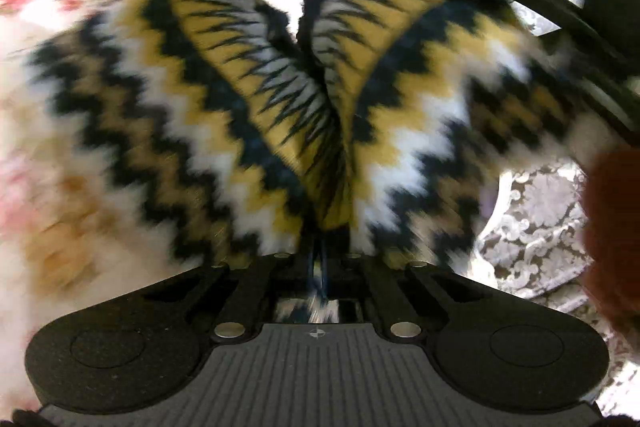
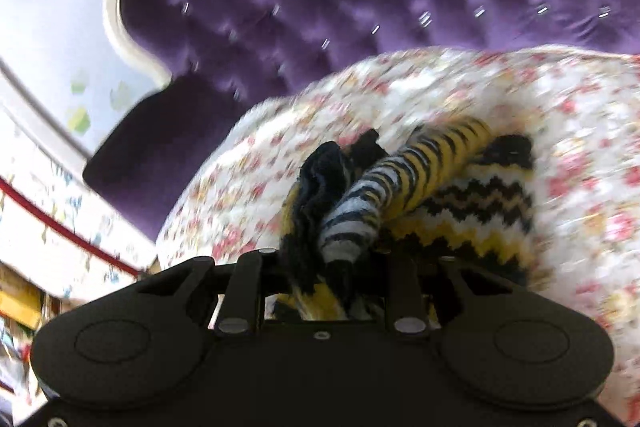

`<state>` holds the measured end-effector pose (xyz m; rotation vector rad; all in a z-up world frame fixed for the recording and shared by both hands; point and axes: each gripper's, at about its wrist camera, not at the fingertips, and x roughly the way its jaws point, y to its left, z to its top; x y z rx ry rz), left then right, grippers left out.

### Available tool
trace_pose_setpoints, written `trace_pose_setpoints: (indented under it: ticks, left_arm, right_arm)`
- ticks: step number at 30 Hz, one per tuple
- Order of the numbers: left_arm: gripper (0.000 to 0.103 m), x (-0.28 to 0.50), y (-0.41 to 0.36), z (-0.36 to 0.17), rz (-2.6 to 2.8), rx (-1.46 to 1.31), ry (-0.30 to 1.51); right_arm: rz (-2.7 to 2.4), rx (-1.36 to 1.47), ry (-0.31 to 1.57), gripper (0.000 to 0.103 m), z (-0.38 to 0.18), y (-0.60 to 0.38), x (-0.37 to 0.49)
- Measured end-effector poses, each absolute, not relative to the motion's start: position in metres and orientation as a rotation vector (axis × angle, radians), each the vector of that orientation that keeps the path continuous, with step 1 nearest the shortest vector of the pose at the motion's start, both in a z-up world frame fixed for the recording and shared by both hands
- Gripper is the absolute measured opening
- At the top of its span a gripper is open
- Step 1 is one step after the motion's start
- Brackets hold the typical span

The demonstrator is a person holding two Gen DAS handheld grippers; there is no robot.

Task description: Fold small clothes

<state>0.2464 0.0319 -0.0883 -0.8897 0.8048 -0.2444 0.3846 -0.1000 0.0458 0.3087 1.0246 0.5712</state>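
Right up against my left claw (image 1: 320,259) is the zigzag knit sweater (image 1: 224,131), pinched so tight that the cloth fans out to either side in a fold; those jaws are fully closed on it. My right claw (image 2: 324,267) is clamped on a thicker bunch of the same sweater (image 2: 472,219), a striped sleeve (image 2: 404,179) and dark edge gathered between jaws standing partly apart. I judge I hold two spots so the garment can be lifted and laid over itself. It hangs above the flowered bedspread (image 2: 520,99), near the purple headboard (image 2: 320,7). Blur hides finer detail.
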Motion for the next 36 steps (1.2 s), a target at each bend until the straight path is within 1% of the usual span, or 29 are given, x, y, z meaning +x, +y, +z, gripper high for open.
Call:
trace_pose_setpoints:
  ticks: [5,8,9,11,13,15,20,22,24,26,31,34,36]
  left_arm:
    - [0.005,0.217,0.047,-0.081,-0.246,-0.862,0.845]
    - [0.01,0.204,0.051,-0.079,-0.236,-0.817,0.874]
    - [0.01,0.199,0.053,-0.079,-0.242,-0.811,0.869]
    - [0.01,0.191,0.057,-0.077,-0.244,-0.789,0.871]
    - [0.013,0.185,0.059,-0.072,-0.251,-0.746,0.869]
    - [0.023,0.18,0.059,-0.066,-0.26,-0.704,0.863]
    - [0.026,0.171,0.06,-0.053,-0.282,-0.59,0.852]
    - [0.029,0.167,0.06,-0.043,-0.289,-0.53,0.828]
    - [0.038,0.165,0.059,-0.032,-0.295,-0.471,0.801]
    - [0.039,0.159,0.057,-0.021,-0.307,-0.424,0.78]
    - [0.04,0.163,0.052,0.004,-0.345,-0.304,0.71]
    - [0.044,0.175,0.05,0.018,-0.341,-0.254,0.654]
    - [0.045,0.189,0.047,0.023,-0.316,-0.217,0.63]
  right_arm:
    - [0.563,0.27,1.073,0.034,0.029,-0.073,0.381]
    - [0.553,0.252,1.082,0.035,0.023,-0.062,0.377]
    - [0.552,0.249,1.086,0.035,0.021,-0.059,0.377]
    - [0.562,0.227,1.092,0.04,0.018,-0.051,0.377]
    - [0.592,0.252,1.081,0.054,0.019,-0.049,0.374]
    - [0.641,0.299,1.065,0.061,0.024,-0.051,0.371]
    - [0.762,0.422,0.979,0.062,0.054,-0.071,0.359]
    - [0.76,0.437,0.932,0.066,0.067,-0.088,0.352]
    - [0.734,0.441,0.896,0.068,0.075,-0.108,0.346]
    - [0.684,0.423,0.865,0.068,0.078,-0.128,0.341]
    - [0.537,0.408,0.844,0.069,0.062,-0.177,0.329]
    - [0.461,0.409,0.85,0.069,0.049,-0.199,0.323]
    - [0.426,0.39,0.855,0.069,0.042,-0.206,0.317]
